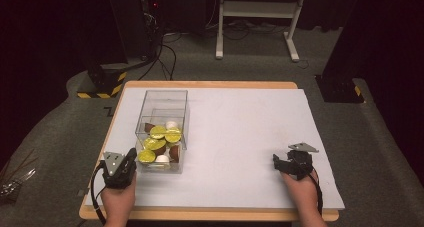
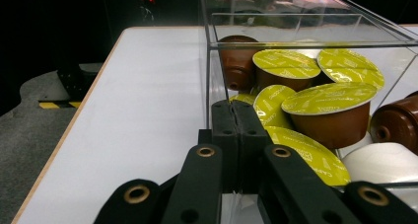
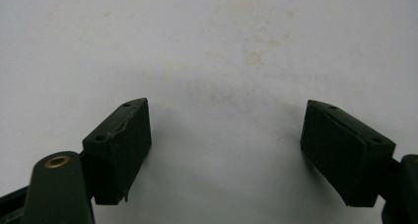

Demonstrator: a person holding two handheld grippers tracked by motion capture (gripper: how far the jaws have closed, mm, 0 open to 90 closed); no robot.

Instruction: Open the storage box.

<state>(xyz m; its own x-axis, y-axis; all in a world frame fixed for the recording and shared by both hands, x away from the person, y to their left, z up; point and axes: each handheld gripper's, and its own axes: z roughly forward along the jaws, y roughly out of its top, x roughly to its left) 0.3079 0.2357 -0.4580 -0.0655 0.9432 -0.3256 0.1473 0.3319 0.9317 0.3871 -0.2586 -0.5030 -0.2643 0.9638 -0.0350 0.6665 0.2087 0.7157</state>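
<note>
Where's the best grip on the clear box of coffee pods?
Take the clear box by its thin upright wall at the open top rim, coming from its near end. The left claw sits shut on the near wall there. The walls are flat and slim enough to pinch; the whole box looks too wide to span.

Clear glossy plastic box (image 2: 296, 31); foil-lidded capsules (image 2: 328, 98); matt table sheet (image 1: 240, 122).
</note>
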